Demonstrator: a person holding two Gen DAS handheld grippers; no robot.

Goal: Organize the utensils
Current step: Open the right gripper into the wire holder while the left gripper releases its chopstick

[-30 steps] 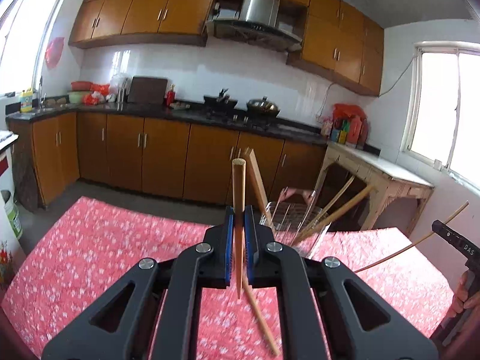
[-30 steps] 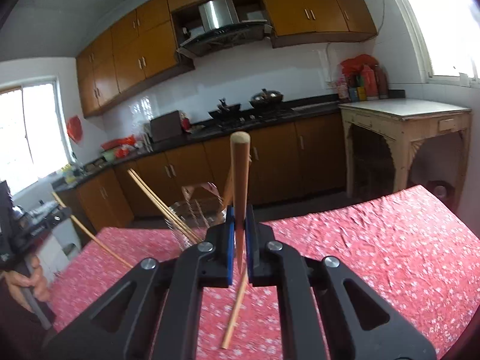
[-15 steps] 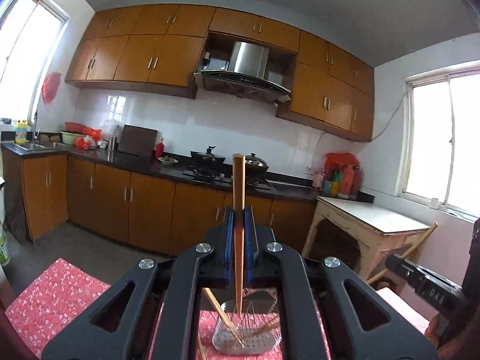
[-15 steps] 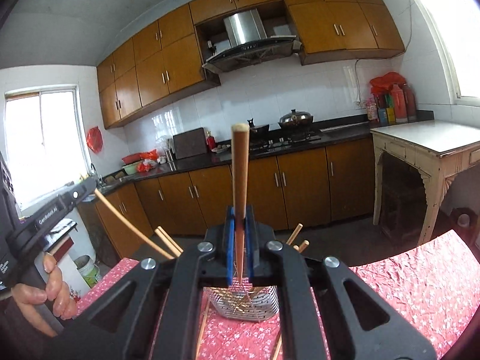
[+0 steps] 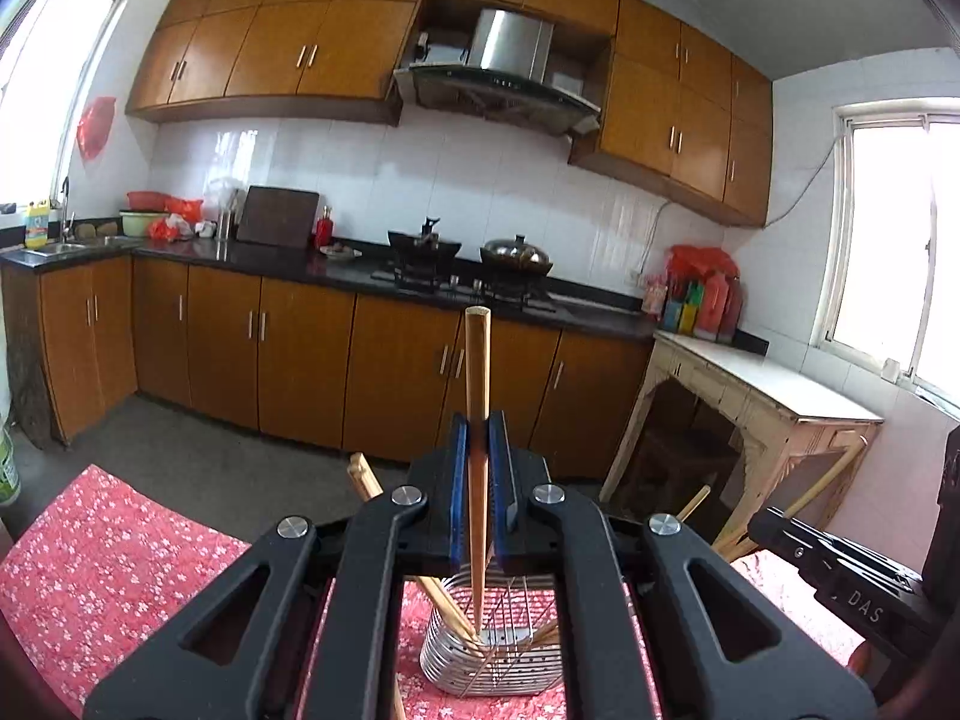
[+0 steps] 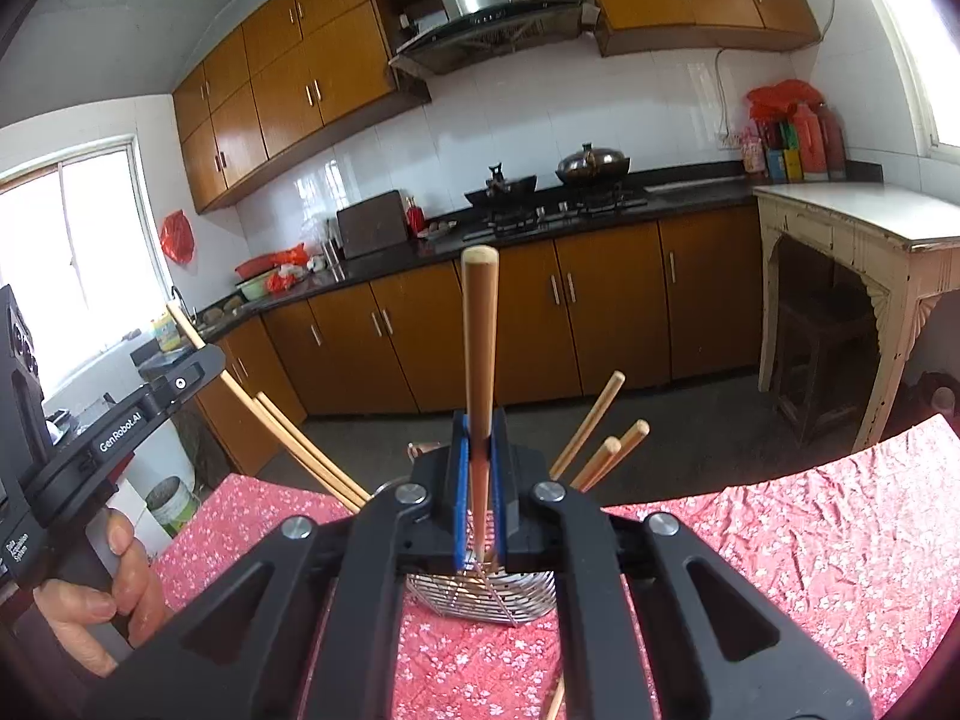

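My left gripper is shut on a wooden chopstick that stands upright, its lower tip down inside a wire utensil basket on the red floral tablecloth. My right gripper is shut on another upright chopstick, its tip over the same basket. Several chopsticks lean in the basket. In the right wrist view the left gripper body shows at the left, held by a hand.
Brown kitchen cabinets and a dark counter with a stove run along the far wall. A pale wooden side table stands at the right. A loose chopstick lies on the cloth near the front edge.
Both grippers have moved over the wire basket with their chopsticks. The chopstick tips now reach into or just above it. Both stayed shut.
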